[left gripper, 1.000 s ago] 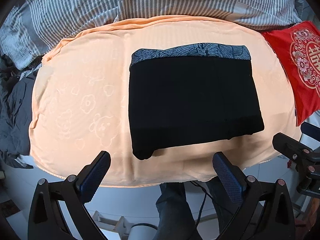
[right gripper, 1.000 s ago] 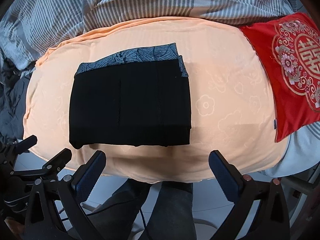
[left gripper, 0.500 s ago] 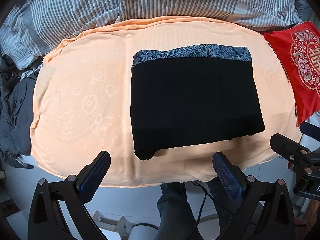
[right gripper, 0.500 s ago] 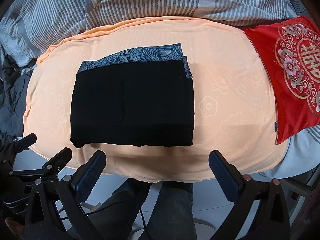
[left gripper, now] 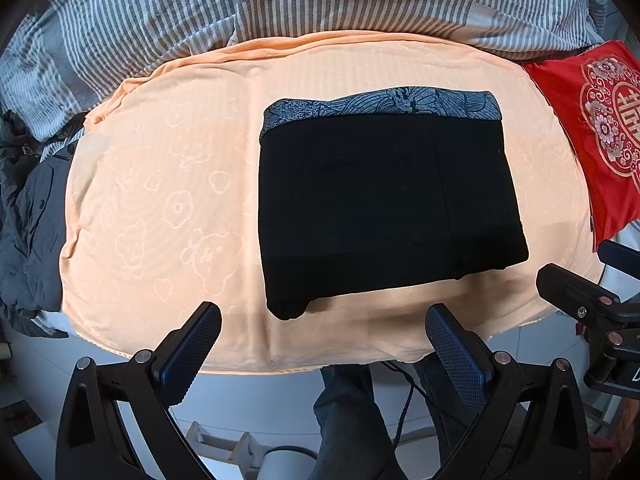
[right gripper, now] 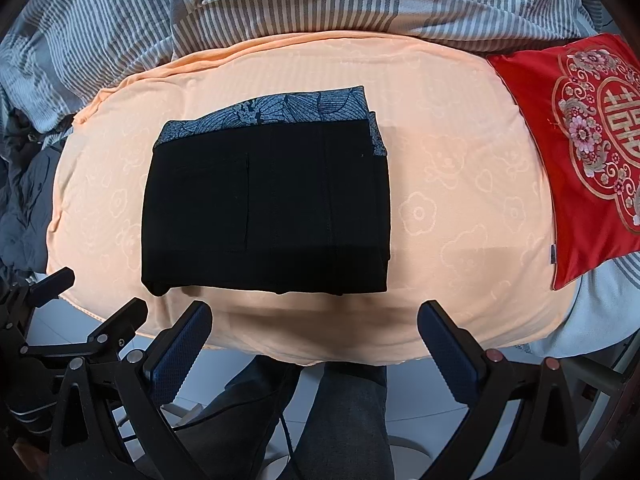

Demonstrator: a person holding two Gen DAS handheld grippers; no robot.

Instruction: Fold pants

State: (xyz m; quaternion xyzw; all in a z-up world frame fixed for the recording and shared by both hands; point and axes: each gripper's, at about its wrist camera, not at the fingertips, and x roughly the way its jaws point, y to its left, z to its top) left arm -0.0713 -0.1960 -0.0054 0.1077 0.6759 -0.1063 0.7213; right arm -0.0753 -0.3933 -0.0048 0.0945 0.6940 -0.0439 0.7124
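Note:
The black pants (left gripper: pixel 384 204) lie folded into a compact rectangle on the orange blanket (left gripper: pixel 160 200), with a grey patterned band along their far edge. They also show in the right wrist view (right gripper: pixel 264 208). My left gripper (left gripper: pixel 324 340) is open and empty, held back off the near edge of the bed, below the pants. My right gripper (right gripper: pixel 316 336) is open and empty too, also off the near edge. Neither touches the pants.
A red embroidered cushion (right gripper: pixel 580 152) lies right of the blanket. A grey striped duvet (left gripper: pixel 320 0) is bunched behind it. Dark grey clothing (left gripper: pixel 28 220) is piled at the left edge. The person's legs (right gripper: pixel 320 420) and white floor show below.
Both views have shifted only slightly; the pants sit a touch lower in the frames. The pants and both open grippers are otherwise unchanged.

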